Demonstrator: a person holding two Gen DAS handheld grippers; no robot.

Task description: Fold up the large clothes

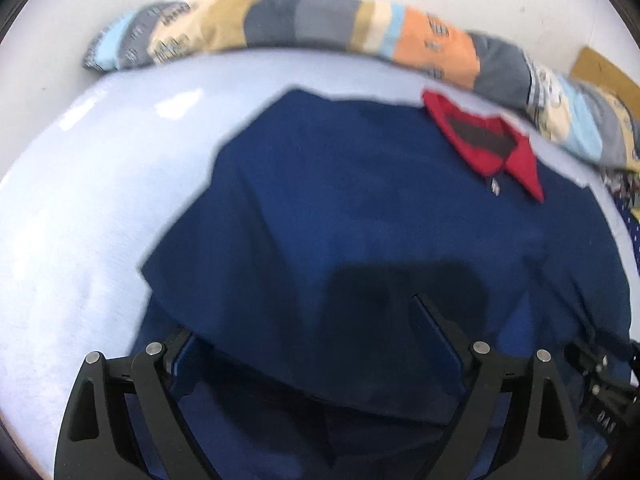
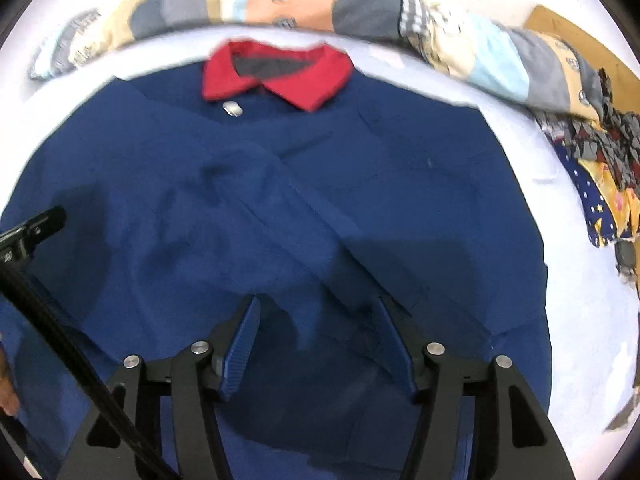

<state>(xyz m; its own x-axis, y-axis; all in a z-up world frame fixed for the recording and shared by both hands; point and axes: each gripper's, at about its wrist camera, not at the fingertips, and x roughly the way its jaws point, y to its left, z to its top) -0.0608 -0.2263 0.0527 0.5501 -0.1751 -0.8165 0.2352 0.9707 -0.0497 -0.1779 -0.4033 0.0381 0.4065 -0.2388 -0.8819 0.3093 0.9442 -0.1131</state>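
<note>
while both wrist views are smeared by blur, the layout reads clearly enough: a dark blue jacket [image 2: 360,200] with a red collar [image 2: 276,74] lies spread on a pale bed sheet [image 1: 80,208], collar toward the far side, where a patchwork quilt [image 1: 304,24] is rolled along the wall.

the left gripper [image 1: 304,336] points steeply down over the near part of the garment with its jaws spread wide. a folded flap of blue cloth drapes across the gap between them; its left finger [image 1: 180,352] is partly hidden under the flap's edge, while the right finger [image 1: 440,332] shows above the fabric. whether either pad actually presses the cloth cannot be told, but the jaws are not pinching it.

the right gripper [image 2: 320,344] also points down at the jacket, near a sleeve folded diagonally across the front. its jaws stand moderately apart, the ribbed blue pads [image 2: 240,352] facing each other with only flat fabric visible below the gap; nothing is clamped between them.

in the right wrist view the other tool shows at the left edge, with a sliver of a hand [image 2: 6,392] below it. a heap of patterned clothes [image 2: 600,184] sits at the right side of the bed.
</note>
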